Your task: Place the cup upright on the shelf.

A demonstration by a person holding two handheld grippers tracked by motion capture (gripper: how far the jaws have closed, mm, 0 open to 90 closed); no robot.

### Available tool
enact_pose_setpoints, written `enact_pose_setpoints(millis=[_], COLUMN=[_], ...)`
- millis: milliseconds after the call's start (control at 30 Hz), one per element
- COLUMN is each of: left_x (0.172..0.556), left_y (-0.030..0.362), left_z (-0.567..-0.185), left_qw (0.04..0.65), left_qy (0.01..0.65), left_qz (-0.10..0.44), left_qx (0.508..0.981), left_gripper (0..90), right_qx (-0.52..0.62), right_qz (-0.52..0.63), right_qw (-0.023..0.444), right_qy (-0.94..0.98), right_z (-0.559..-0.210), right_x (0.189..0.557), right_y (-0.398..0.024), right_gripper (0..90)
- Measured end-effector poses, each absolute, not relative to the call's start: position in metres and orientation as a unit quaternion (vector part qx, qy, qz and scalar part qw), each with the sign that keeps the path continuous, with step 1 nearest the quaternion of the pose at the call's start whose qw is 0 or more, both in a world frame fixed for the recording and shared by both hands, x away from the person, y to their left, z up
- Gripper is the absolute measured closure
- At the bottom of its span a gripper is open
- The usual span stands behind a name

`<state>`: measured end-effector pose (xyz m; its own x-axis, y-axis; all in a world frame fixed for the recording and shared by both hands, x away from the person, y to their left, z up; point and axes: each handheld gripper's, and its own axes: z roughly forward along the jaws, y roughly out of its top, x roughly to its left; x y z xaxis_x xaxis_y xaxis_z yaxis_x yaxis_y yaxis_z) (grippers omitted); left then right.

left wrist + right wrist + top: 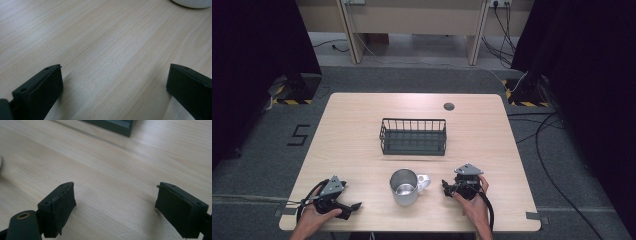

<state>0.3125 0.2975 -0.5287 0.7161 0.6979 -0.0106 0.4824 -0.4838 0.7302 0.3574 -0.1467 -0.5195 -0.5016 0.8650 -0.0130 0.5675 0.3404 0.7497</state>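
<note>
Resting both grippers near the table's front edge, I keep the left gripper (354, 206) and right gripper (445, 186) released, flanking the upright shiny steel mug (404, 187).

Pale wood table (352, 130), dark wire basket (413, 136) at its middle, metal mug (405, 187) near the front edge — upright, grey round cap (449, 106) at the back

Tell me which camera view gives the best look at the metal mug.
The high view: the metal mug stands whole and upright between the two tools, its handle toward the right tool. The left gripper view catches just a pale curved edge at its top right; the right gripper view, a sliver at its left edge.
</note>
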Motion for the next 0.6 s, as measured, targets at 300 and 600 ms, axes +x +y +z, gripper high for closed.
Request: enact_pose_setpoints(millis=[300,600], left_x=[0.313,0.313], left_y=[0.298,0.298], left_z=[-0.529,-0.529], left_qw=[0.371,0.371], left_qy=[0.348,0.348], left_qz=[0.145,0.145], left_qx=[0.849,0.849], left_gripper=[0.0,0.0], right_qx=[0.421,0.391], right_qz=[0.390,0.405], right_qw=[0.211,0.227], right_qy=[0.791,0.794], right_z=[-0.508,-0.499], right_x=[0.344,0.331], right_y=[-0.148,-0.149], right_gripper=[16.9,16.9])
